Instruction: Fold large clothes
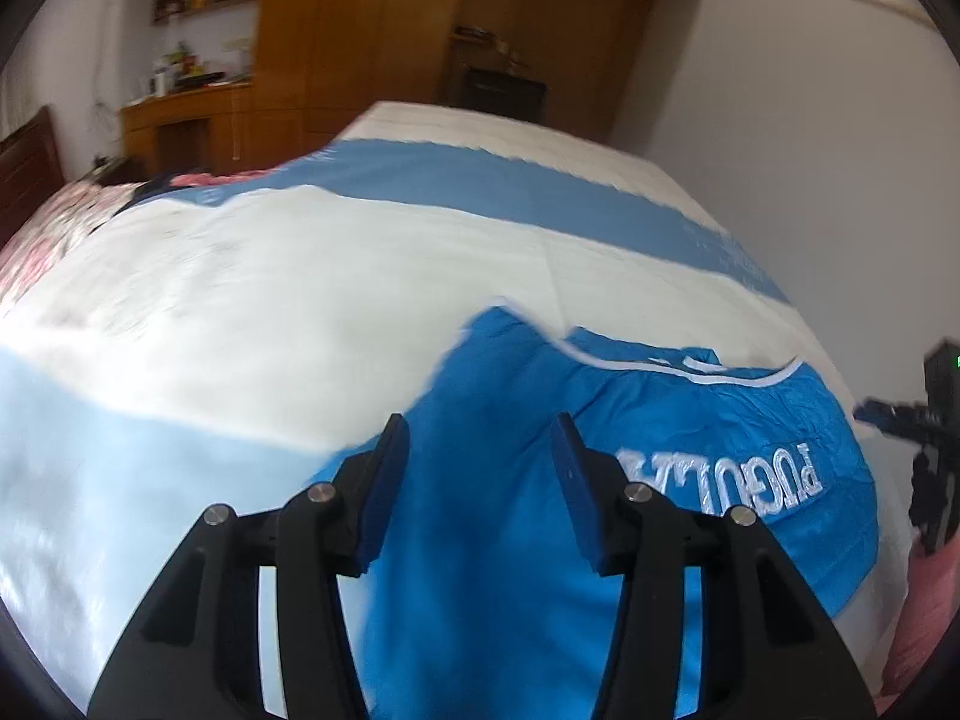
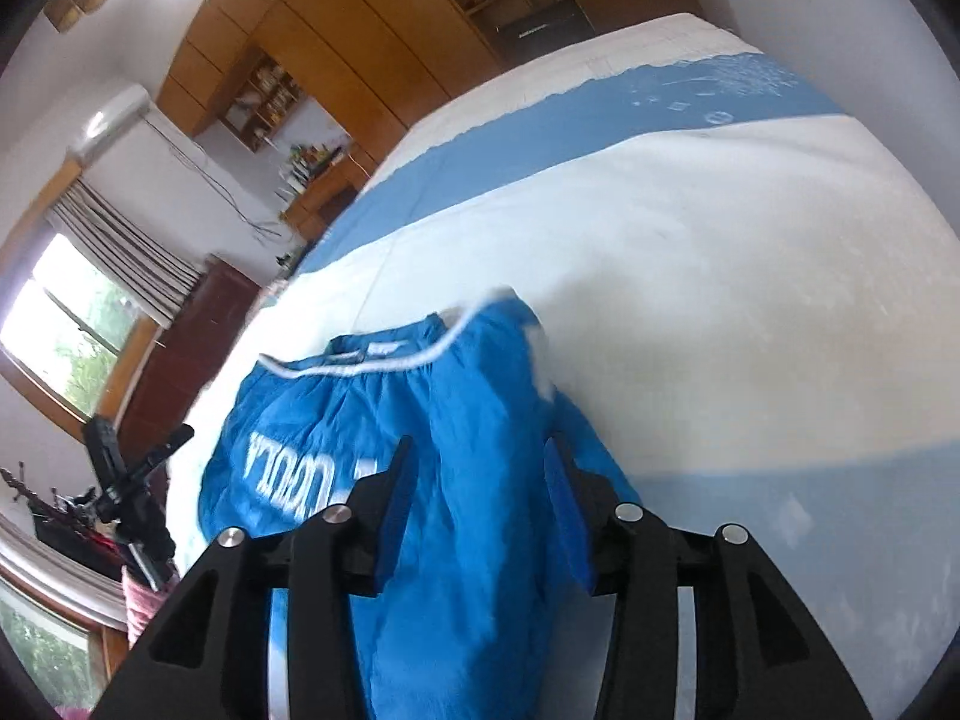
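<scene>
Now lying crumpled on white-and-pale-blue striped bed cover (image 1: 270, 300), near its edge: bright blue fabric garment w/ white piping and white embroidered lettering (image 1: 690, 420). Hovering over garment's plain part, left gripper (image 1: 480, 450), jaws spread wide, nothing between pads. Hanging above same garment (image 2: 456, 420) in right wrist view, right gripper (image 2: 477, 474), also gaping wide, gripping nothing. Showing at far right of left view, other gripper's black body. Standing in bkgd, wooden wardrobe (image 1: 360, 30).

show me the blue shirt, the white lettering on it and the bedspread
blue shirt (image 1: 498, 516), left wrist view, plain cloth between the fingers
white lettering (image 1: 726, 474), left wrist view, middle of the word
bedspread (image 2: 720, 252), right wrist view, bare white band
</scene>
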Demonstrator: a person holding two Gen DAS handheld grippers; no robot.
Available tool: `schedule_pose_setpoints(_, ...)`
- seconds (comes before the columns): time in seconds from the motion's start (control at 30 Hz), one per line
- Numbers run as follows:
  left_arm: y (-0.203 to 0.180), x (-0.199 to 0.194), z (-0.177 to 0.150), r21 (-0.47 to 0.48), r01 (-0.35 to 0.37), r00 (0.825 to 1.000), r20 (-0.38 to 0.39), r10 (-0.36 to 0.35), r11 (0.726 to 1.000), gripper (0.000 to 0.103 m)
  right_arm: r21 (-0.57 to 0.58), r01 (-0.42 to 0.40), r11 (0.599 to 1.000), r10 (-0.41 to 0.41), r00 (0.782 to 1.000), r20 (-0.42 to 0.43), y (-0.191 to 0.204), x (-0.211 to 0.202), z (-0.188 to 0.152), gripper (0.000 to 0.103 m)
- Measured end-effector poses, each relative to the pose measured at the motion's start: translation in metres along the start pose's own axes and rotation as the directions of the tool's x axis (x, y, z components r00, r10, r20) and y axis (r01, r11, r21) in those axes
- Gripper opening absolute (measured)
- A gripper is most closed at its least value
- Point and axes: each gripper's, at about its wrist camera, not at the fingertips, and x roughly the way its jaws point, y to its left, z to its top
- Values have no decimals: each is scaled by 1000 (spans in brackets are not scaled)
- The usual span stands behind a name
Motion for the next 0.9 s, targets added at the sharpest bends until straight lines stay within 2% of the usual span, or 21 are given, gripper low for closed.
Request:
schedule_pose_setpoints(0.1,-19,35,13,21,22,999,-50,-21,1000,48,-30,113,993,-114,992,-46,10,32,19,43)
schedule_pose_setpoints(0.13,-25,45,17,37,18,998,-60,-16,999,48,-31,135,990,-137,989,-59,11,42,24,39)
schedule_pose_setpoints(0.23,-33,78,25,67,-28,993,-110,35,997,48,-28,174,984,-175,980,-89,3,64,36,22)
schedule_pose_setpoints(0.27,-33,90,27,69,-49,990,-131,58,996,47,-25,172,985,-173,981,-93,0,67,37,20)
schedule_pose_setpoints(0.33,-29,109,29,81,-83,981,-168,96,993,48,-10,191,982,-191,975,-115,-7,78,39,17)
schedule_pose_setpoints(0.47,-25,135,31,78,-98,969,-220,113,992,49,25,204,979,-198,969,-147,-23,98,38,17)
schedule_pose_setpoints(0.67,-21,130,32,59,-96,968,-227,107,994,48,26,197,980,-192,973,-128,-25,95,38,20)
schedule_pose_setpoints(0.7,-20,123,33,45,-91,970,-223,99,995,47,37,196,980,-191,974,-120,-25,89,36,27)
schedule_pose_setpoints(0.77,-19,103,33,24,-86,978,-189,89,996,47,37,186,982,-182,979,-86,-24,73,33,27)
schedule_pose_setpoints(0.9,-19,59,24,-11,-78,990,-122,76,997,47,-35,249,968,-249,968,11,-2,30,17,26)
